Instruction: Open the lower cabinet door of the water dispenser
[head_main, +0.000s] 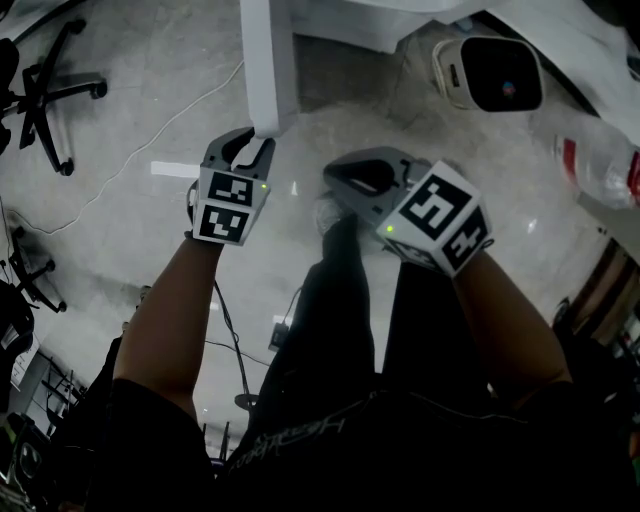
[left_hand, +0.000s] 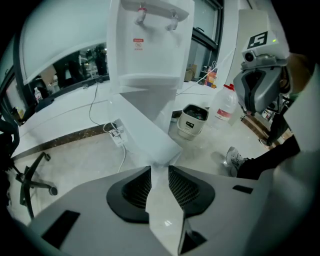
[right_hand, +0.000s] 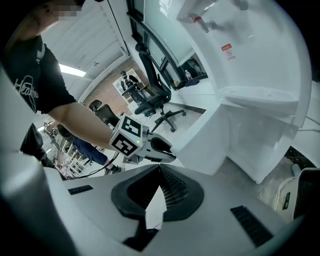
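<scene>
While the door stands swung out, its edge is clamped in the left tongs; the right tongs are held closed and empty.

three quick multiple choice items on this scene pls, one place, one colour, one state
1. Where is the small appliance? A on the floor; B on a desk; C on a chair.
2. What colour is the cabinet door? A black; B white; C red.
3. What is the left gripper doing? A hanging open; B shut on the door's edge; C holding a bottle.
Key: A, it sits on the floor by the water dispenser; B, the panel is white; B, its pads press the edge.
</scene>
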